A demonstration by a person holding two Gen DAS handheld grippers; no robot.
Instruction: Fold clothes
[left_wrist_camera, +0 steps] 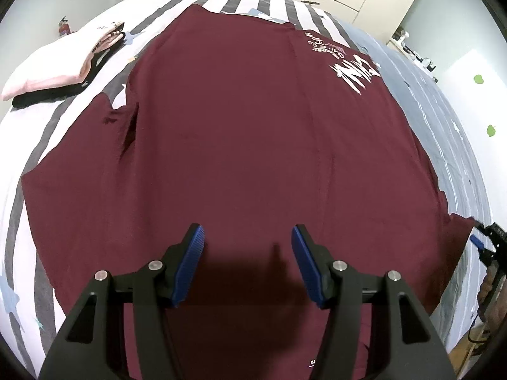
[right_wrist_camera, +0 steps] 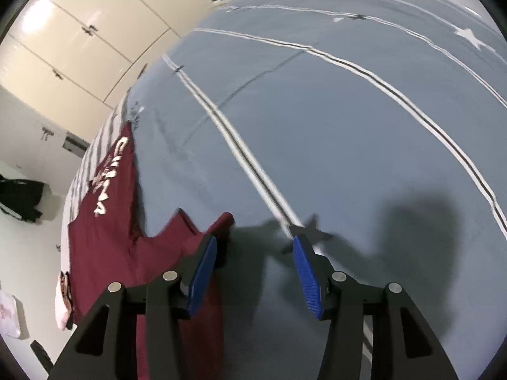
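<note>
Now | maroon shirt (left_wrist_camera: 240,133) spread flat | left gripper (left_wrist_camera: 248,232), right gripper (right_wrist_camera: 255,242) agape, empty

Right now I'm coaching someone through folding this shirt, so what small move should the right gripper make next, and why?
Probably swing the right gripper back left to the sleeve tip of the maroon T-shirt. Its jaws stand open with only grey bedsheet between them, and the shirt lies spread and unfolded.

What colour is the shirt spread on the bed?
Maroon shirt with white lettering, clearest in the left wrist view.
</note>
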